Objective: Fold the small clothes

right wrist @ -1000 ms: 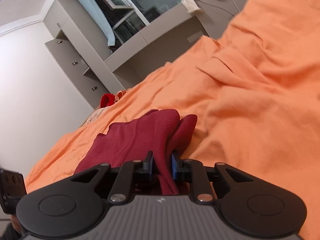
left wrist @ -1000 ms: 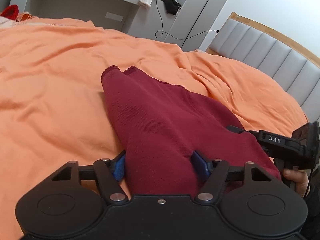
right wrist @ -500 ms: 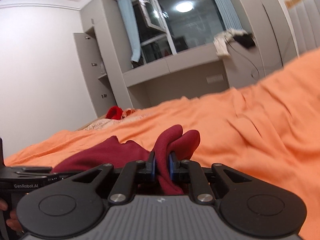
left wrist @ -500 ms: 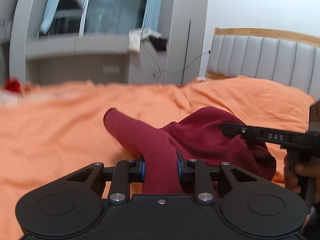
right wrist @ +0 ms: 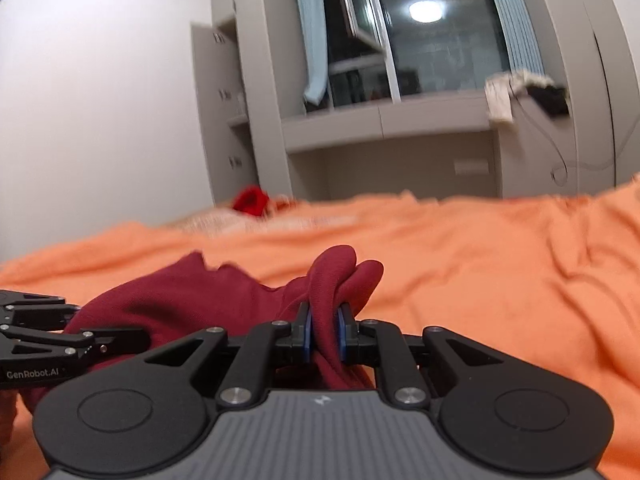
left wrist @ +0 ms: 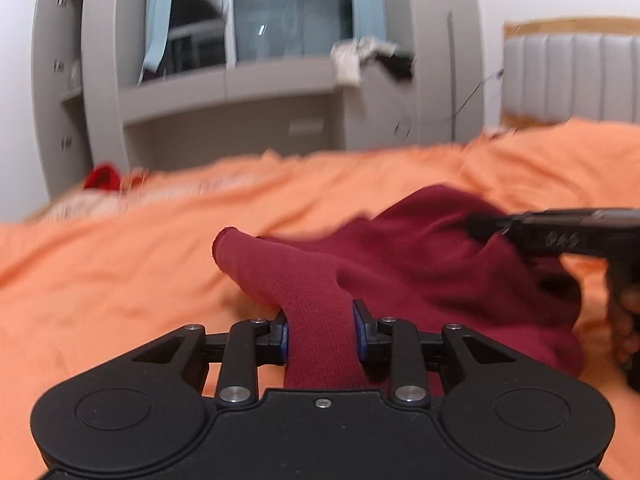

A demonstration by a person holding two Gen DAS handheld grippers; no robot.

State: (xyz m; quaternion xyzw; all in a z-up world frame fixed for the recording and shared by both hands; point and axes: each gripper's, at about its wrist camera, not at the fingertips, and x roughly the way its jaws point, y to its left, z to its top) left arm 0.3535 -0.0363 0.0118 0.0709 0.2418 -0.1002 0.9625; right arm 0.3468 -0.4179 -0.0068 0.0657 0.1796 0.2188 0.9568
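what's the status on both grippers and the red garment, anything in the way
Left gripper shut on red garment. Right gripper shut on a bunched fold of it. Garment crumpled on orange bedspread, not yet folded. Nothing in the way.

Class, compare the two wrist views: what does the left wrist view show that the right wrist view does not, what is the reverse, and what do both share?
Only the left wrist view shows the grey padded headboard. Only the right wrist view shows the "GenRobot.AI" lettering on the other gripper. Both show the dark red garment on the orange bedspread, clamped by the left gripper and the right gripper, plus the window.
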